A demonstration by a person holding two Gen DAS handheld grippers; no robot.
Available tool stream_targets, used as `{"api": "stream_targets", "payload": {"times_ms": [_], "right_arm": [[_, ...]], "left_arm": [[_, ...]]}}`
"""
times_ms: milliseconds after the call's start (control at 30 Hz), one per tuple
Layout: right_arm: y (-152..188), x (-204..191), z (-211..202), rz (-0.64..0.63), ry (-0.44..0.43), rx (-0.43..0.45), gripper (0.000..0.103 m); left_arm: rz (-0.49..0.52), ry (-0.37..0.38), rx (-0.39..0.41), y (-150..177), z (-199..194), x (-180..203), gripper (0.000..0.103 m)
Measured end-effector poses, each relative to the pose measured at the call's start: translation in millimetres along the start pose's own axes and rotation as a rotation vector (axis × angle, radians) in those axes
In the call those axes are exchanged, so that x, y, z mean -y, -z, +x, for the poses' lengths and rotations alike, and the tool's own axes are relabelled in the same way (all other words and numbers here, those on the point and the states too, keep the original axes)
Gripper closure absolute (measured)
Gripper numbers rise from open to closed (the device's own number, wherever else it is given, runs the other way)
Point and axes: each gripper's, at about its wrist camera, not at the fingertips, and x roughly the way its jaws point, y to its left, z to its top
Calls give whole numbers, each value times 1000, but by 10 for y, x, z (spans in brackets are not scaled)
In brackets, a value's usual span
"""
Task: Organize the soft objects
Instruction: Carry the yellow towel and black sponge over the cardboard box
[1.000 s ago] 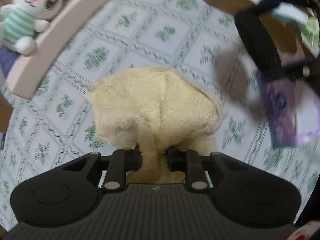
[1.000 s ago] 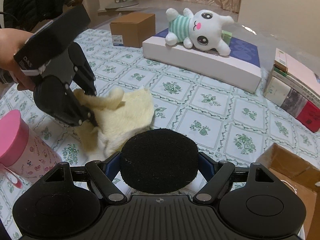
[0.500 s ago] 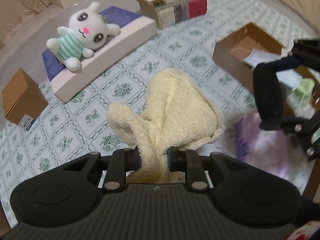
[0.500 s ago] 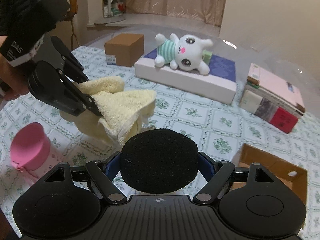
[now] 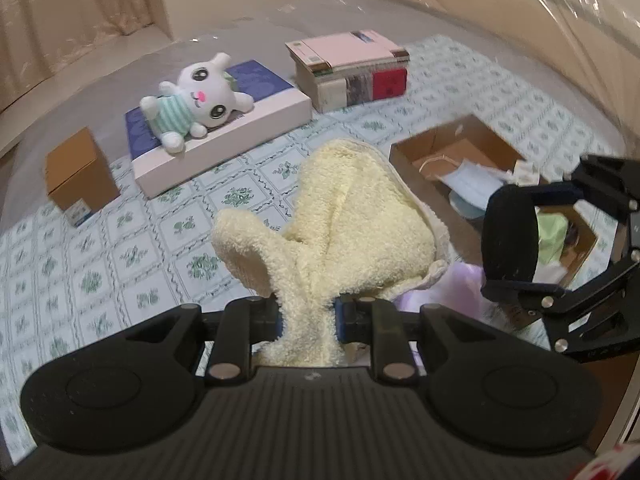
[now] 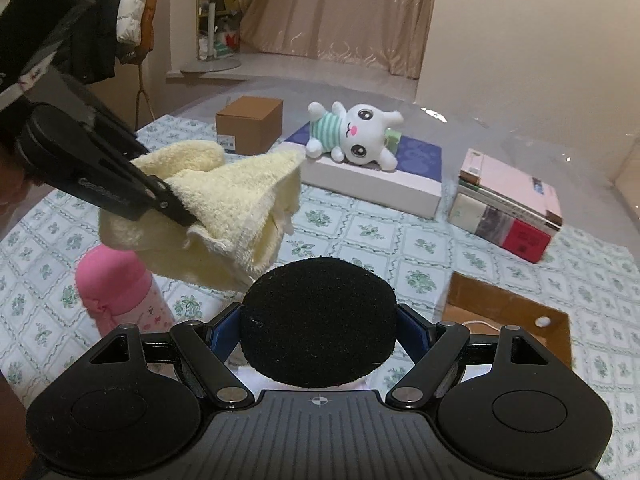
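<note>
My left gripper (image 5: 307, 316) is shut on a pale yellow towel (image 5: 352, 216) and holds it in the air above the table; the towel also shows in the right wrist view (image 6: 232, 208), hanging from the left gripper (image 6: 176, 210). My right gripper (image 6: 318, 328) is shut on a round black sponge (image 6: 318, 322); it shows at the right of the left wrist view (image 5: 510, 240), beside an open cardboard box (image 5: 460, 148). A white plush bunny (image 5: 196, 98) lies on a flat white box (image 5: 256, 120).
A stack of books (image 5: 352, 68) stands at the back. A small closed cardboard box (image 5: 78, 174) is at the left. A pink bottle (image 6: 120, 292) stands under the towel. The open box (image 6: 500, 312) holds masks and small items. The patterned tablecloth (image 5: 120, 240) covers the table.
My left gripper has lifted the towel off the table and tilted up, bringing the bunny, books and open box into view. The right gripper has risen too, still holding the sponge.
</note>
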Motion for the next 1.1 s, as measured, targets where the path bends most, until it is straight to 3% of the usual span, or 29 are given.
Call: {"api": "stream_targets", "payload": {"times_ms": [467, 867, 1100], "right_arm": [[466, -98, -421, 113, 0, 37, 24], [908, -118, -661, 190, 21, 52, 24], [1058, -93, -788, 229, 42, 64, 24]], "left_arm": [[-151, 10, 135, 577, -483, 514, 83], [-210, -35, 217, 846, -636, 833, 83], [-236, -21, 244, 989, -692, 931, 83]]}}
